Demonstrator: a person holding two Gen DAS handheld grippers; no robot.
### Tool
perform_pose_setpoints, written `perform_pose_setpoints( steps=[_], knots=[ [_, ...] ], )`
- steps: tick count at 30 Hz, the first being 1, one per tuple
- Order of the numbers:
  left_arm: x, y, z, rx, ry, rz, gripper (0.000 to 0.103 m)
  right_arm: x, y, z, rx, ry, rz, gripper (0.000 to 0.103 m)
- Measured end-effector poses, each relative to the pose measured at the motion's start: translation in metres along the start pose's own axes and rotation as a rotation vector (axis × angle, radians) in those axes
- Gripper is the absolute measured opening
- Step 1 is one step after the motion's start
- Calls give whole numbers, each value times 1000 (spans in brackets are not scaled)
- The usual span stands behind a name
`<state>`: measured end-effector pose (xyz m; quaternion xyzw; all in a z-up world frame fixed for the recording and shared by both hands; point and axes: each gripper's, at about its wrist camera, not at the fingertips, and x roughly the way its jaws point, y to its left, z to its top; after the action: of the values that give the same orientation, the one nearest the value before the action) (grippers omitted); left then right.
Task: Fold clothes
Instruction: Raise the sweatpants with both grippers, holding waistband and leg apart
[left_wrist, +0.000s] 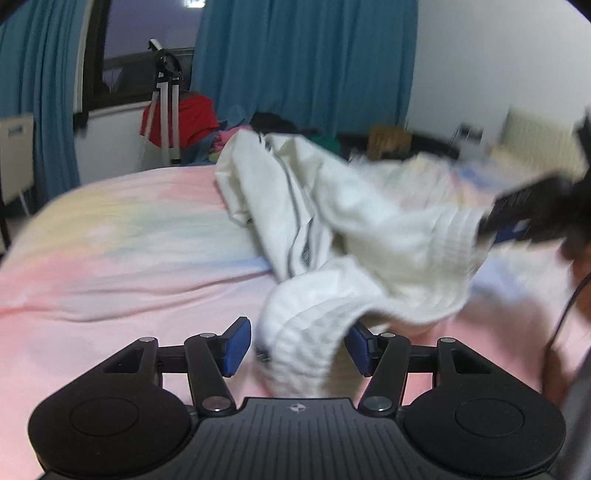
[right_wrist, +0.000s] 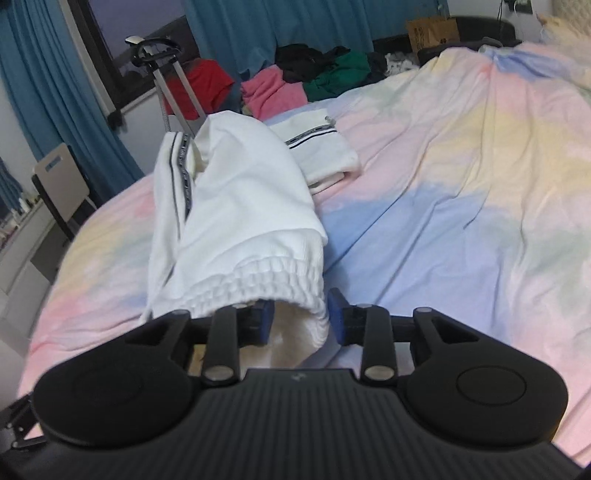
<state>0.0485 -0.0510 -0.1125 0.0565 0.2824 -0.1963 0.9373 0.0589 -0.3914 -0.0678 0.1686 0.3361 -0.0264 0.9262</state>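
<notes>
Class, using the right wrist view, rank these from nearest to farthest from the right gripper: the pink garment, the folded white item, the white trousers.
1. white trousers, waistband between the right gripper fingers.
2. folded white item, on the bed beyond.
3. pink garment, in the far pile.

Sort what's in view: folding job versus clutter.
Job: white garment, held at its ribbed waistband by the left hand-held gripper and right hand-held gripper; pastel bed cover.
Clutter: clothes pile, cardboard box, blue curtains.
</notes>
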Motion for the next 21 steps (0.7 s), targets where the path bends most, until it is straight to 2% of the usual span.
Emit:
perform_pose_setpoints(
  steps=[3, 6, 9, 11, 14, 16, 20, 21],
  knots=[
    [6, 3, -2, -22, 35, 9, 60, 9, 0, 0, -43, -18, -82, 35],
    [9, 12, -2, -104, 64, 68, 59, 13, -5, 7, -24, -55, -108, 35],
    [11, 16, -5, -156, 115, 19, 59, 7, -7, 13, 0, -132, -107, 35],
    [11, 9, -5, -118, 106, 14, 59, 2, -8, 15, 11, -172, -92, 35],
    [13, -1, -6, -84, 81, 73, 58, 0, -6, 14, 1, -177, -88, 35],
    [18, 1, -8, -110, 91, 101, 52, 1, -5, 13, -6, -174, -101, 35],
    [19, 12, -12, -174, 79, 113, 21, 15, 3, 10, -98, -121, -139, 34],
    [18, 16, -11, -199, 66, 119, 18, 19, 6, 9, -122, -96, -148, 29]
  ],
)
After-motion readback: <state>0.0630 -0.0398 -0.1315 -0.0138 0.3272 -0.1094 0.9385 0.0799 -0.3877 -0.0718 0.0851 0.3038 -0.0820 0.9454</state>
